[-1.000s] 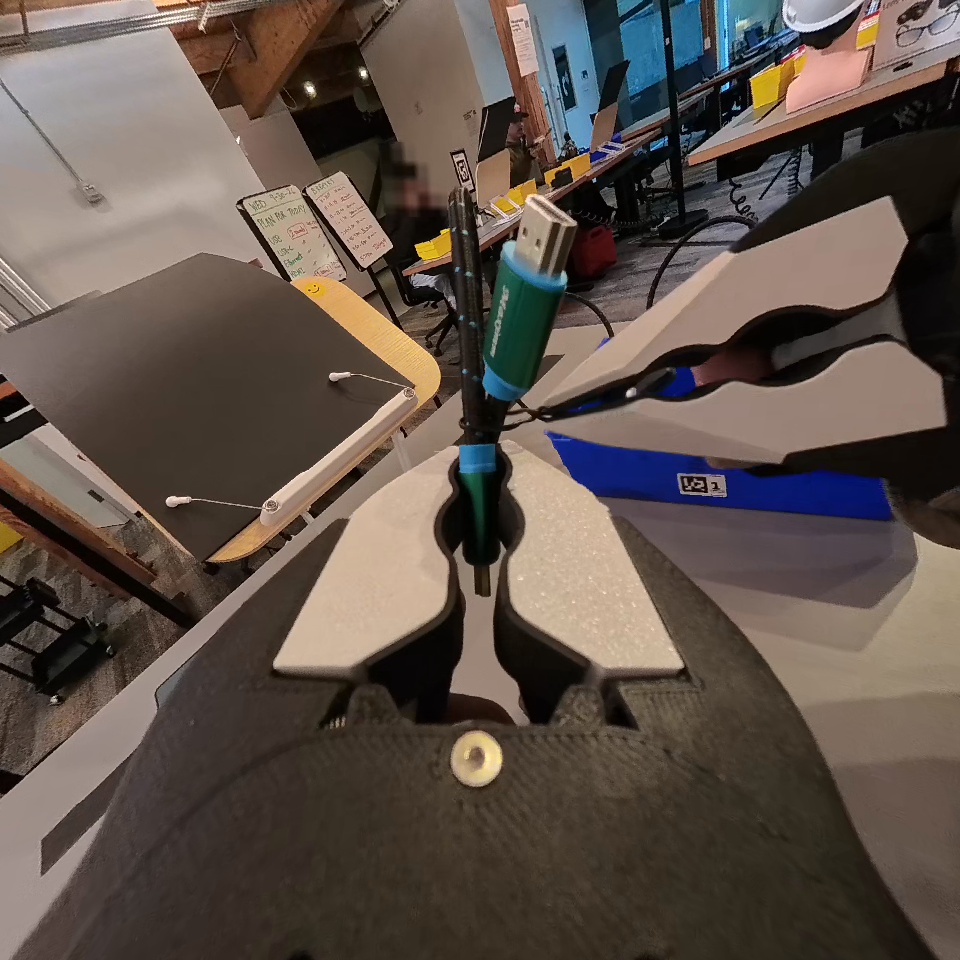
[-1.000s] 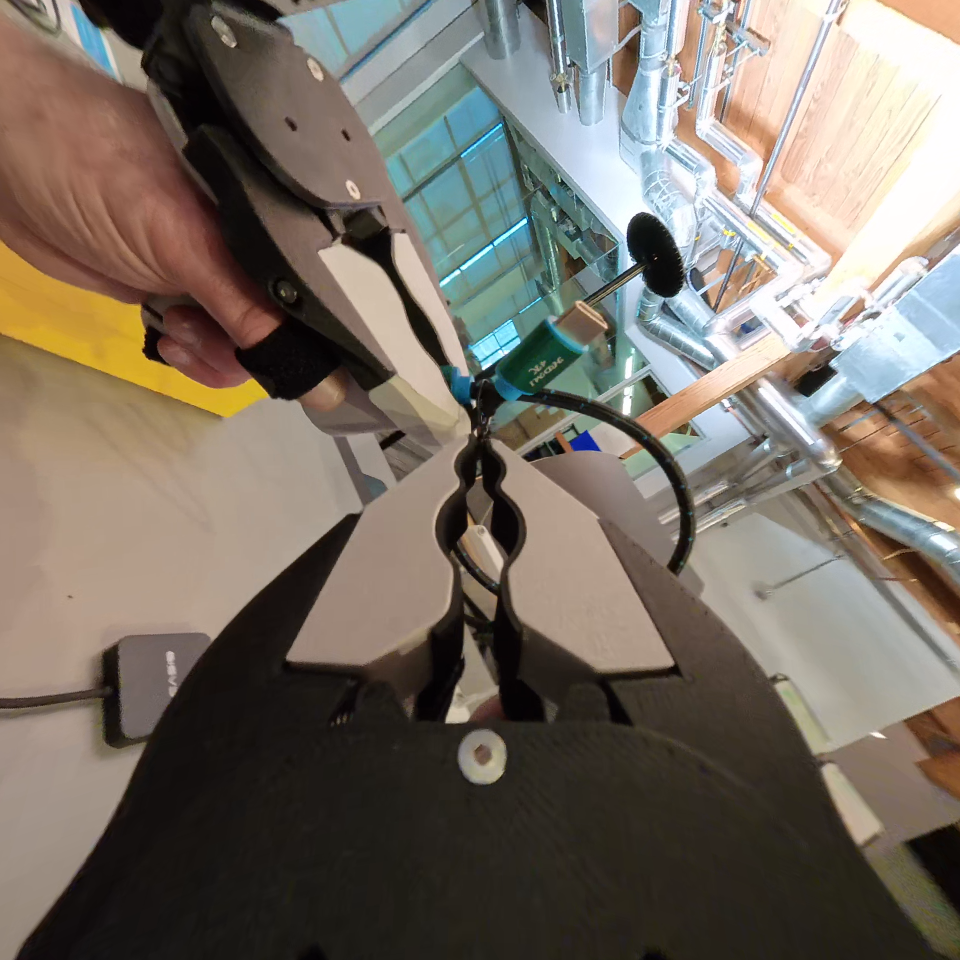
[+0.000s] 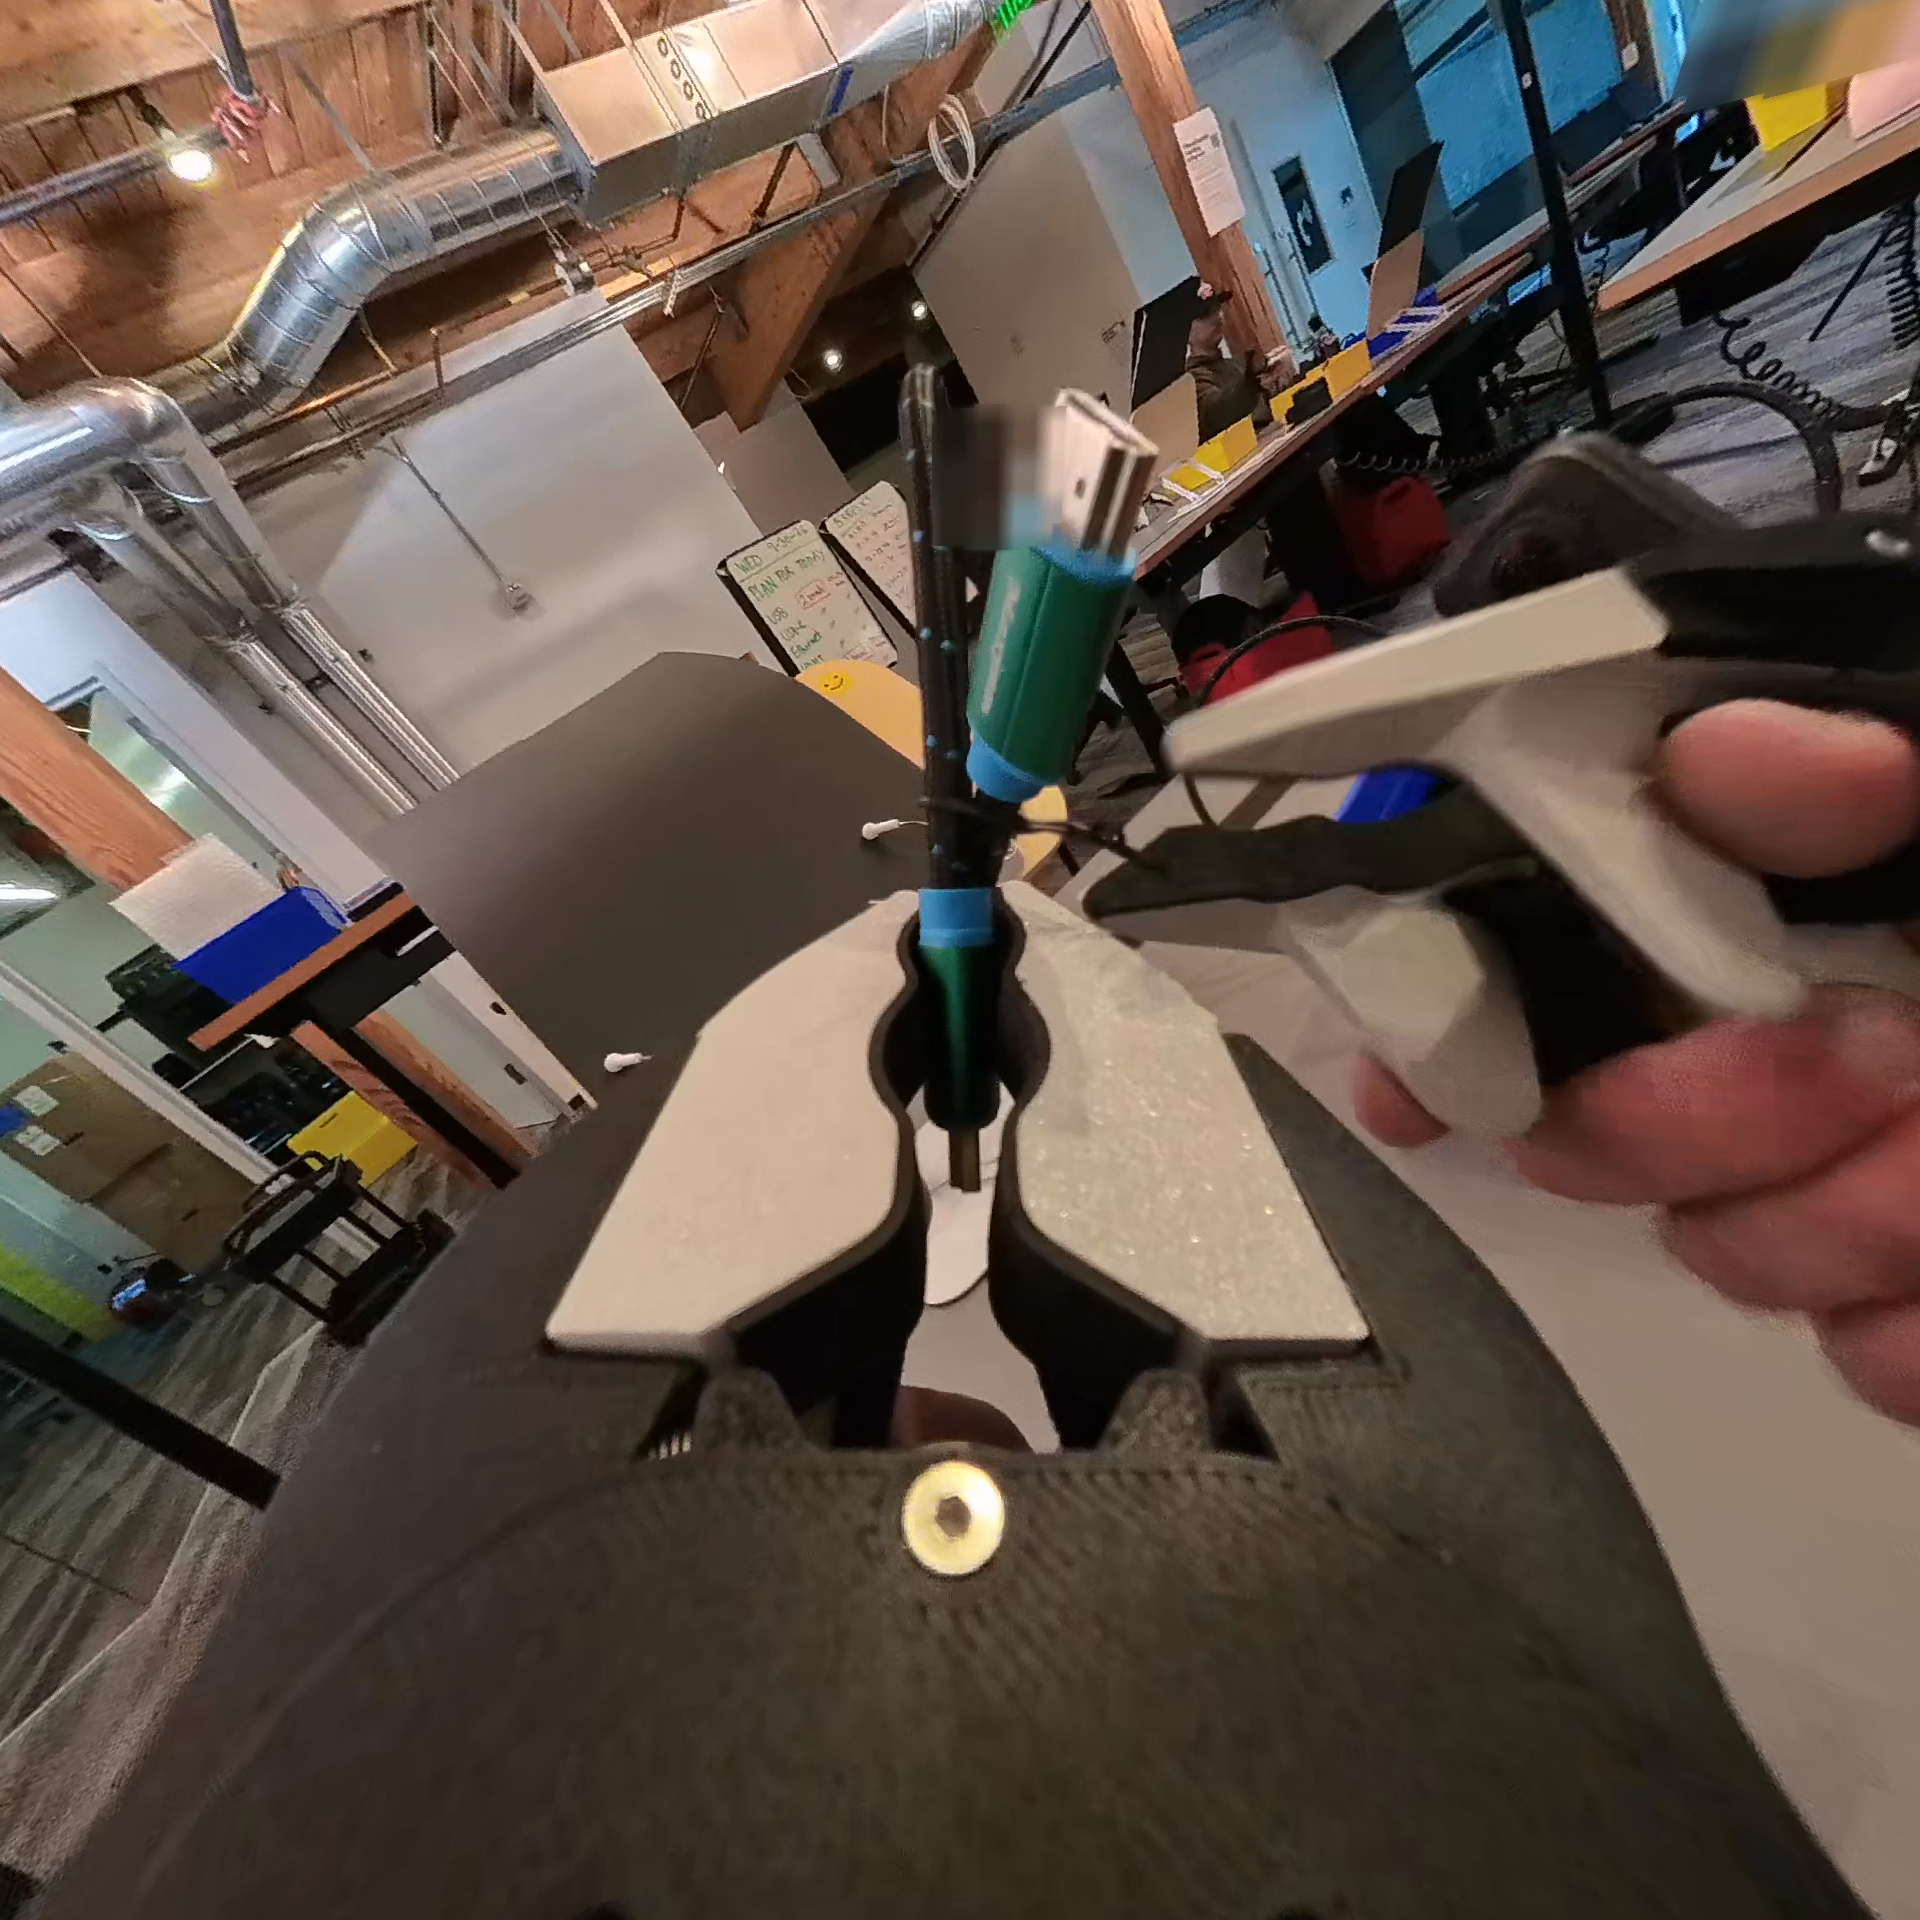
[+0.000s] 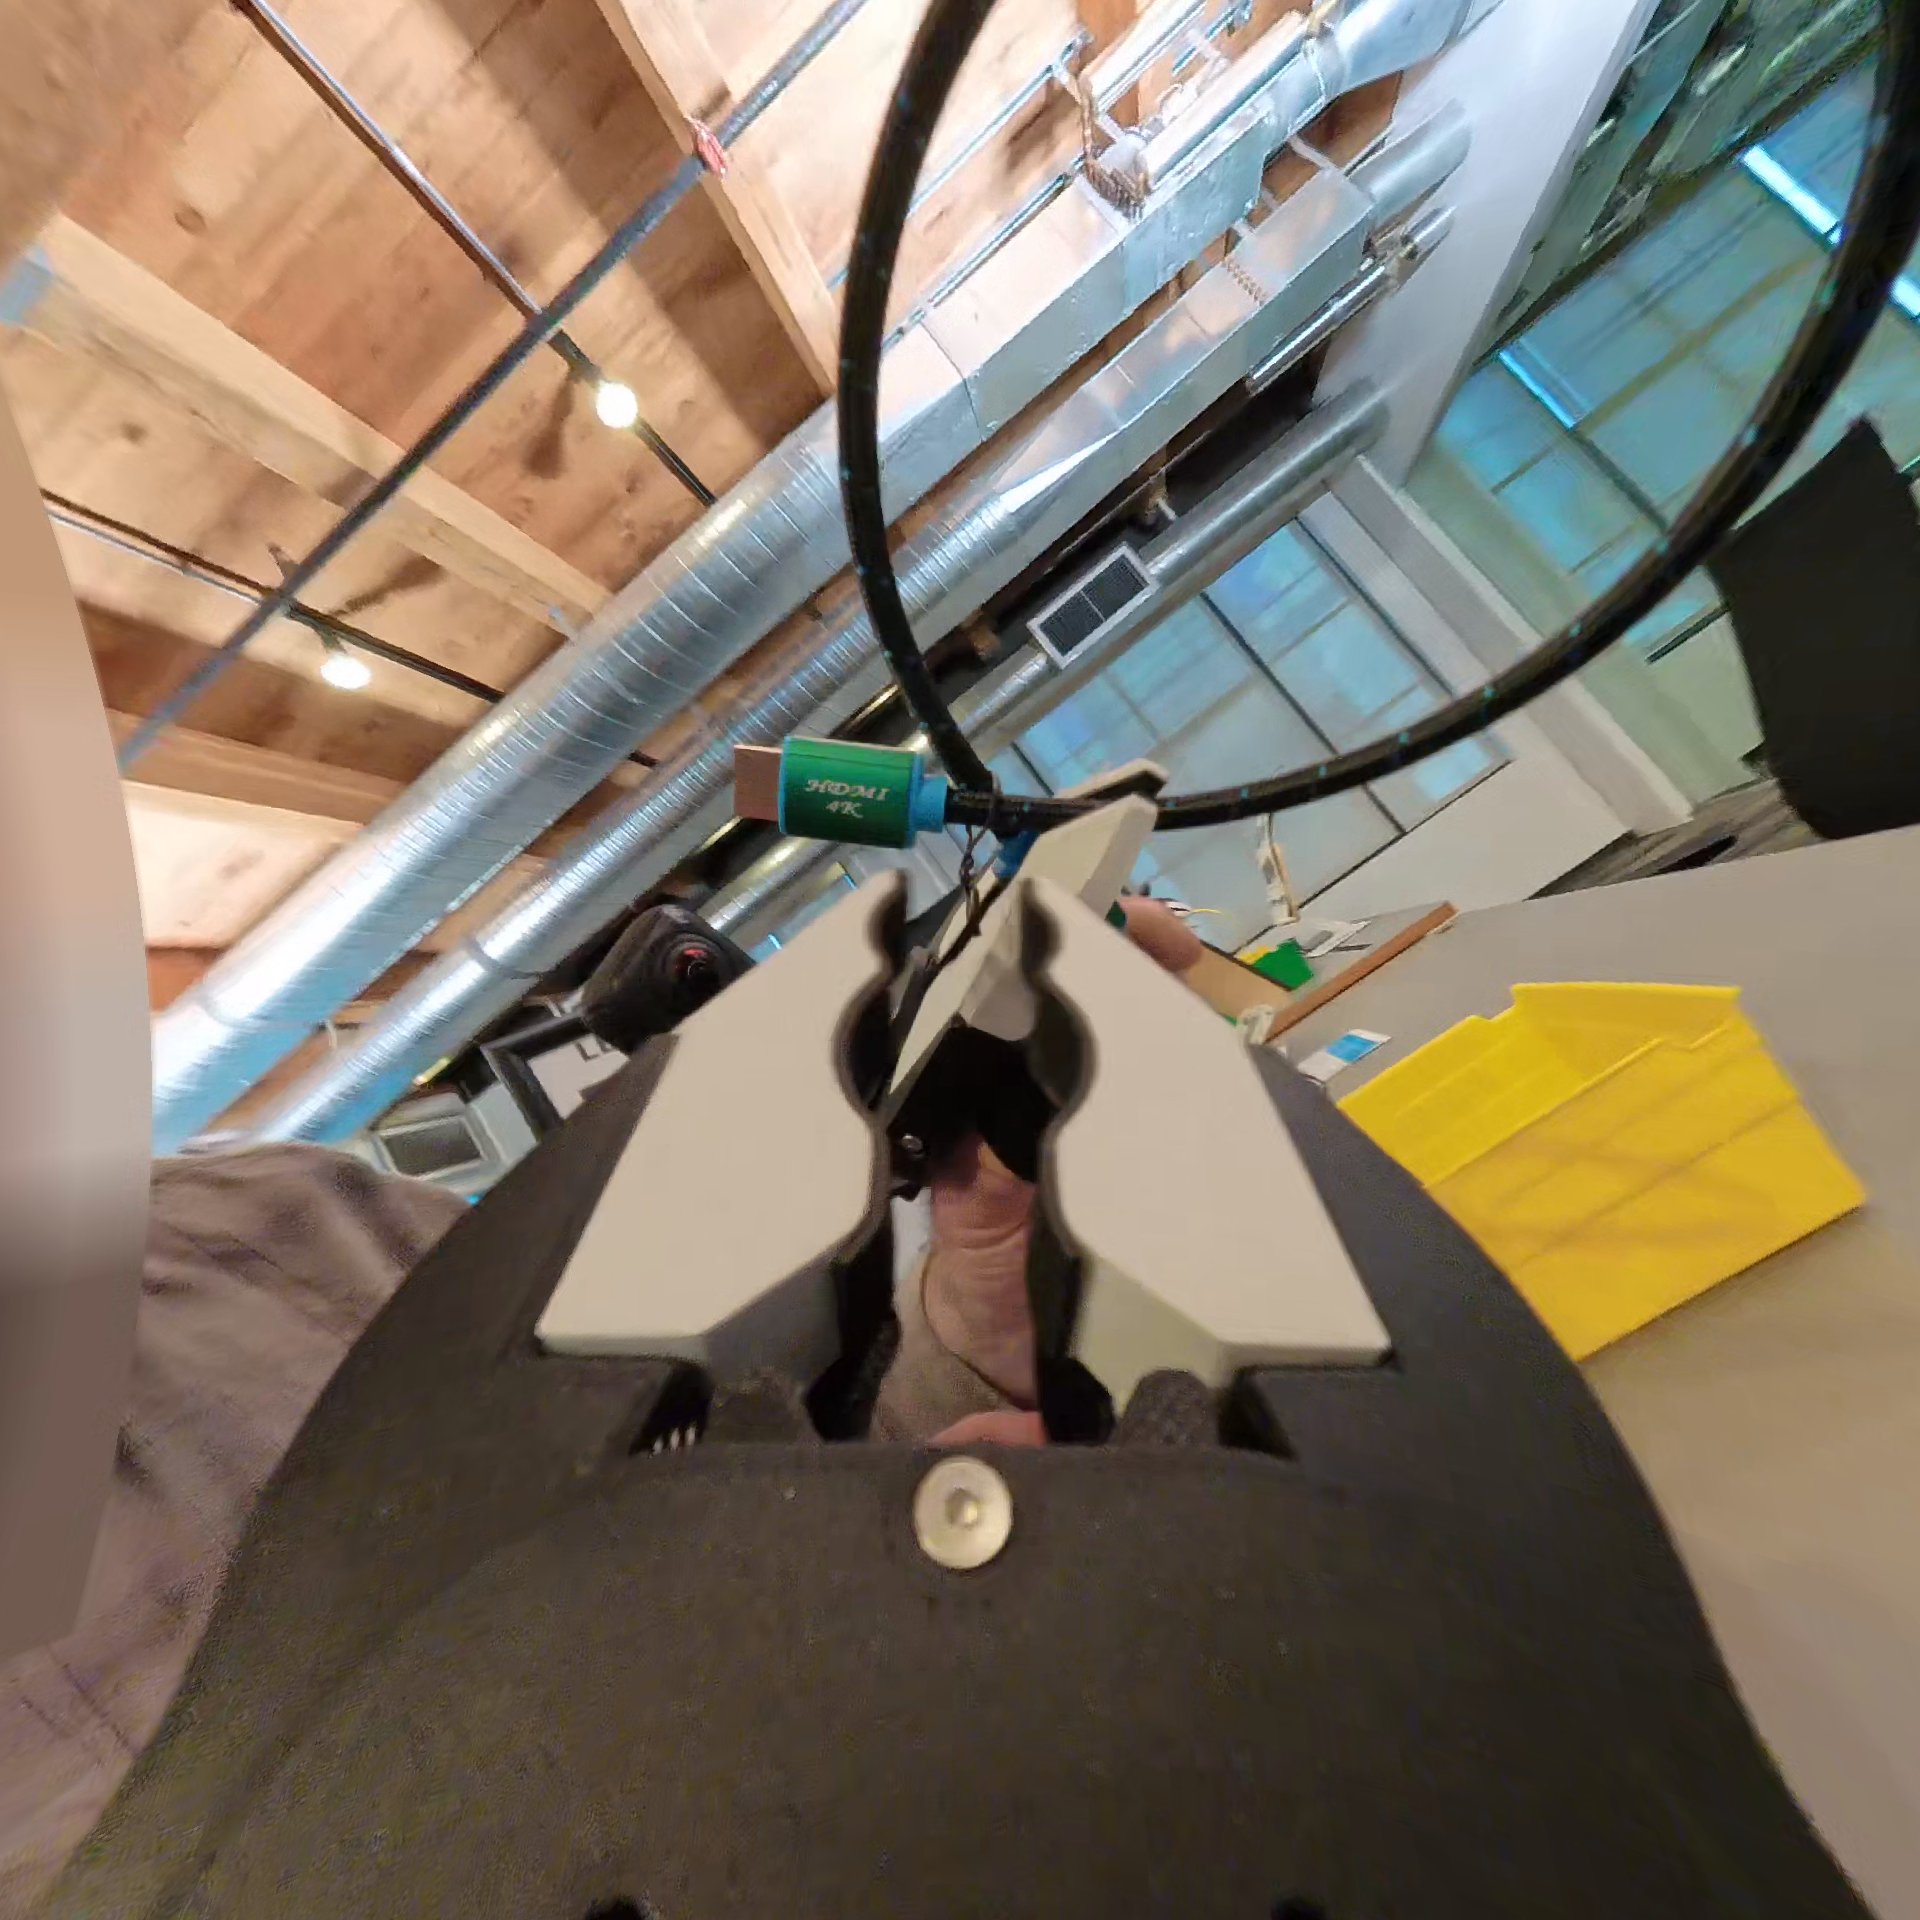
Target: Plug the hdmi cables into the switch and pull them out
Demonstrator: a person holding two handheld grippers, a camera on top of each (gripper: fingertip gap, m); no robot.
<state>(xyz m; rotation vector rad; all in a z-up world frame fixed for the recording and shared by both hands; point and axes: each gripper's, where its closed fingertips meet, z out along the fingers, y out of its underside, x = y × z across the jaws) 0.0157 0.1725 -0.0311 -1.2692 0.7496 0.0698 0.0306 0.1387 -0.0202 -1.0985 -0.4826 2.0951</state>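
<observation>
Your left tool (image 3: pixel 958 940) is clamped tight on one green HDMI plug (image 3: pixel 961 1023), gripping its barrel in the notch between the grey fingers, with the bundled black braided cable (image 3: pixel 935 644) rising straight up from it. The cable's other green plug (image 3: pixel 1049 665) sticks up beside it, metal tip skyward, held to the cable by a thin black tie (image 3: pixel 1023 826). Your right tool (image 4: pixel 961 899) comes in from the right with its fingers slightly parted, tips just beside that tie; whether they pinch it cannot be told. From the right wrist view the cable loops overhead in a wide arc. Below you lies the pale grey bench (image 3: pixel 1558 1351), with a yellow bin (image 4: pixel 1621 1143) on it to your right. Around you is an open workshop: wooden ceiling beams, silver ductwork (image 4: pixel 582 727), whiteboards (image 3: pixel 805 597) and long worktables farther back.
</observation>
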